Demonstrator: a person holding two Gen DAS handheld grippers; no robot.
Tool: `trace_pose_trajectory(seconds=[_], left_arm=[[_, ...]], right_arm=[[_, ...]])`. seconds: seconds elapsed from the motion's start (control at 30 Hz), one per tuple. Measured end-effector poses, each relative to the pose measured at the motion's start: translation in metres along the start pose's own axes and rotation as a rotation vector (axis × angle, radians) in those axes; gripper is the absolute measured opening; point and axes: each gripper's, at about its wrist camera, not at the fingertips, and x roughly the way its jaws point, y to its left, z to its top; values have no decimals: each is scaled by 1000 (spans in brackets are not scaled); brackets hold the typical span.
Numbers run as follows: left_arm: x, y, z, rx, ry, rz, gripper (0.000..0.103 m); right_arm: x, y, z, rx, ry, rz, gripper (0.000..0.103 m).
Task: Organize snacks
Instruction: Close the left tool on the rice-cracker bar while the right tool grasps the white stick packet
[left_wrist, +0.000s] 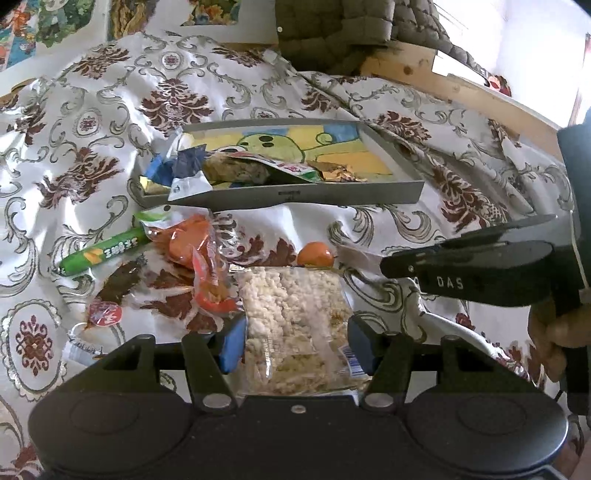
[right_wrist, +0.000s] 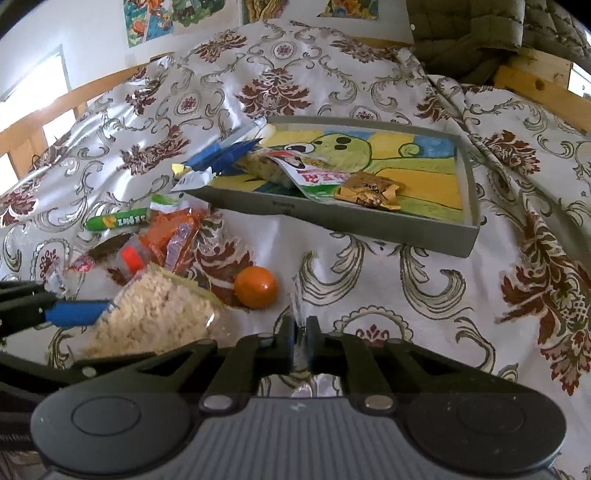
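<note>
My left gripper (left_wrist: 295, 345) holds a clear pack of puffed rice cake (left_wrist: 293, 325) between its blue pads; the pack also shows in the right wrist view (right_wrist: 151, 314). My right gripper (right_wrist: 303, 345) is shut on the twisted clear wrapper end of an orange candy ball (right_wrist: 255, 287), which lies on the cloth and also shows in the left wrist view (left_wrist: 315, 254). A grey tray (right_wrist: 369, 221) with a cartoon picture holds several snack packets; it also shows in the left wrist view (left_wrist: 295, 194).
Left of the rice cake lie a green tube (left_wrist: 105, 253), orange snack packs (left_wrist: 192, 243), a small red round sweet (left_wrist: 105, 314) and a dark wrapped piece (left_wrist: 120, 282). A patterned cloth (right_wrist: 406, 288) covers the surface. A wooden frame (left_wrist: 461, 85) runs behind.
</note>
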Motion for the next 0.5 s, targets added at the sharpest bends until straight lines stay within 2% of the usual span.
trace_pose_trajectory(seconds=[0.23,0.5], left_arm=[[-10,3,1,-25,-53,4,60],[-11,6,3,-45,-71,9,60]], right_arm=[[-6,4,-1,-15,-19,9,5],[4,3,-3,-8,17,18,5]])
